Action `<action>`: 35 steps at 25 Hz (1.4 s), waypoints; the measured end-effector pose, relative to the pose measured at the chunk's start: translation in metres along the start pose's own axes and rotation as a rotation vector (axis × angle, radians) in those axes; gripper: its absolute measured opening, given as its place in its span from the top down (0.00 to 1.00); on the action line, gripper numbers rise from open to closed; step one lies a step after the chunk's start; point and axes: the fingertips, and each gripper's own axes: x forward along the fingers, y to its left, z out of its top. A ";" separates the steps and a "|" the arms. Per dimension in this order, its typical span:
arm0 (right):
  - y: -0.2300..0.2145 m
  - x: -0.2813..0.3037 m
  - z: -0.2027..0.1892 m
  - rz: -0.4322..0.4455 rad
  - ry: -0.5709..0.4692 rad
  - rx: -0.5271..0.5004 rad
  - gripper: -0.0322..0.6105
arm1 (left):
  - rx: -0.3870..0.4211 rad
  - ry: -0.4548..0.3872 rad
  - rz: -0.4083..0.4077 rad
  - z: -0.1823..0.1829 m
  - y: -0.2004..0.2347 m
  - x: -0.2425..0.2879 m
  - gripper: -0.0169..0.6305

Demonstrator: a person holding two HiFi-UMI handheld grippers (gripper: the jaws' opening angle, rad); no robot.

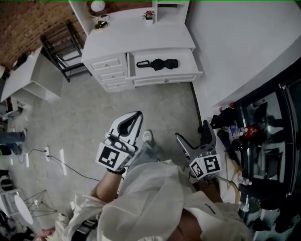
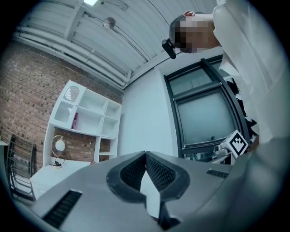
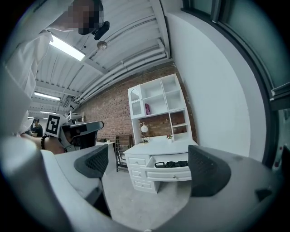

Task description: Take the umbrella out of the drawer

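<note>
The left gripper (image 1: pixel 134 117) is held low in front of the person with its jaws together and nothing between them; in its own view the two ribbed pads (image 2: pixel 158 171) meet at the tips. The right gripper (image 1: pixel 194 137) is beside it, near the person's right side, jaws wide apart and empty, and its view looks between the dark pads (image 3: pixel 209 174) straight at the open drawer. Each gripper carries a cube (image 1: pixel 112 156) printed with black-and-white square patterns. One shoe (image 1: pixel 147 136) shows between the two grippers. Ahead of it a broad stretch of bare grey floor (image 1: pixel 94 108) separates the person from the white desk (image 1: pixel 136 37), with only a thin cable (image 1: pixel 66 164) lying off to the left. The drawer (image 1: pixel 164 78) is pulled out, its front edge standing well forward of the desk front and its right end close to the white wall (image 1: pixel 235 42). The folded black umbrella (image 1: pixel 157 63) lies lengthwise inside, loop handle toward the left, well apart from both grippers. Left of it three small drawers (image 1: pixel 110 73) sit flush. A round lamp (image 1: pixel 98 6) and a small plant (image 1: pixel 149 15) stand on the desktop below an open shelf unit (image 3: pixel 156 102), which holds a pink item (image 3: pixel 146 108). A black chair (image 1: pixel 61 47) stands just left of the desk, and a dark rack (image 1: pixel 263 141) crowds the person's right.
</note>
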 end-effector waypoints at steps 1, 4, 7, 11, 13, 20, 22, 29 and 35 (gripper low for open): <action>-0.004 0.012 0.001 0.000 0.002 -0.005 0.11 | -0.002 -0.001 -0.004 -0.002 0.010 0.010 0.94; -0.013 0.057 0.008 0.009 0.013 -0.022 0.11 | -0.014 -0.001 -0.014 -0.005 0.046 0.038 0.93; -0.023 0.108 0.019 0.011 0.019 -0.038 0.11 | -0.016 0.003 -0.025 -0.008 0.089 0.066 0.94; -0.040 0.167 0.036 -0.009 0.010 -0.037 0.11 | -0.033 0.007 -0.039 -0.013 0.142 0.102 0.93; -0.043 0.192 0.042 -0.012 0.009 -0.044 0.11 | -0.038 0.008 -0.049 -0.015 0.164 0.115 0.93; -0.066 0.255 0.043 -0.043 0.037 -0.049 0.11 | -0.064 0.018 -0.071 -0.031 0.220 0.153 0.93; -0.074 0.264 0.042 -0.048 0.053 -0.061 0.11 | -0.070 0.025 -0.080 -0.036 0.227 0.162 0.94; -0.123 0.310 0.032 -0.043 0.083 -0.060 0.11 | -0.085 0.028 -0.059 -0.056 0.255 0.203 0.94; -0.167 0.362 0.036 -0.002 0.096 -0.071 0.11 | -0.061 0.053 -0.054 -0.068 0.276 0.262 0.94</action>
